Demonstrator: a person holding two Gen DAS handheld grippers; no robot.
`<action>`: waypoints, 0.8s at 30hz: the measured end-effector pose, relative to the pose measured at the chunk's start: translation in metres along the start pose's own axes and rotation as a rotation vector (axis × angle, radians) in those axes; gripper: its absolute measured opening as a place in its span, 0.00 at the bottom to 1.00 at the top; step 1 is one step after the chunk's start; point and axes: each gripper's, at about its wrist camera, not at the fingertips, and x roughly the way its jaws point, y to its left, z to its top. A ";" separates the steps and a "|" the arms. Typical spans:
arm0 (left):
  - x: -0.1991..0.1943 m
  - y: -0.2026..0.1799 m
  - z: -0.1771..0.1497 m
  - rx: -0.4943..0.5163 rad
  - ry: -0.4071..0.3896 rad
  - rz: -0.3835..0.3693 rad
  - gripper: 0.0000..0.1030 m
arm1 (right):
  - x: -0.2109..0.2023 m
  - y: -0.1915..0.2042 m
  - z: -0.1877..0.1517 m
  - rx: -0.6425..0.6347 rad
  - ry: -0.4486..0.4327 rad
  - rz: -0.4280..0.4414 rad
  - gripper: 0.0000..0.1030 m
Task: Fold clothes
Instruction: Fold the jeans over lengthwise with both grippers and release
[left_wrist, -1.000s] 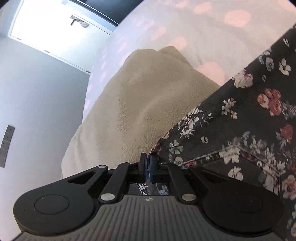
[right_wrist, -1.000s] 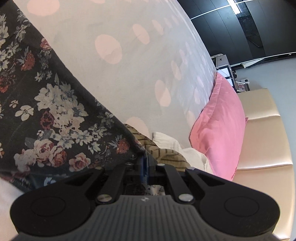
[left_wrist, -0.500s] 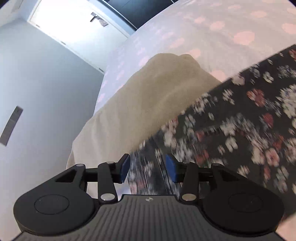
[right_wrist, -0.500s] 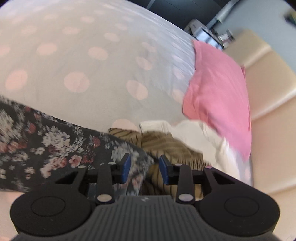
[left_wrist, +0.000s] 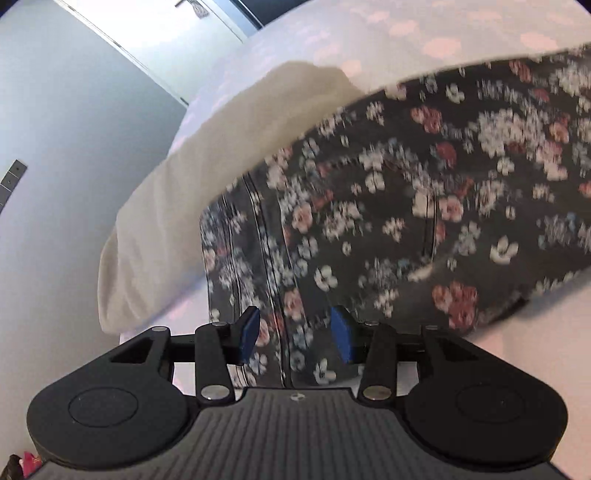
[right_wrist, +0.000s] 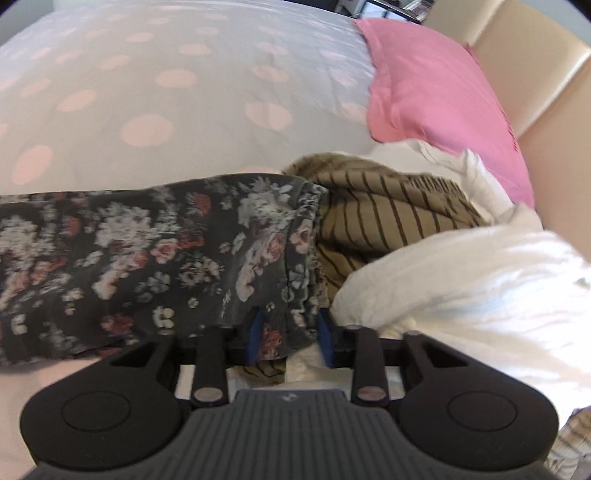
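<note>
My left gripper hangs with fingers released over the floral garment spread on the bed; my right gripper, fingers closing, straddles its hem untouched. Beyond: striped top, pink pillow.

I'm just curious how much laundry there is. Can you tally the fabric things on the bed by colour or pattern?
Dark floral garment: 1
Tan striped garment: 1
White pile, pieces not separable: 1
Beige plain cloth: 1
Pink pillow: 1
Total: 5
</note>
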 end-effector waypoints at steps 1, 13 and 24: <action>0.002 -0.002 -0.001 0.008 0.010 0.006 0.39 | 0.001 0.000 0.000 0.004 -0.013 -0.018 0.16; 0.027 -0.005 0.000 -0.031 0.061 0.013 0.39 | 0.013 -0.007 0.007 -0.026 -0.022 -0.134 0.13; 0.009 0.022 0.004 -0.212 0.054 -0.037 0.41 | -0.067 0.000 -0.038 0.050 -0.162 0.044 0.43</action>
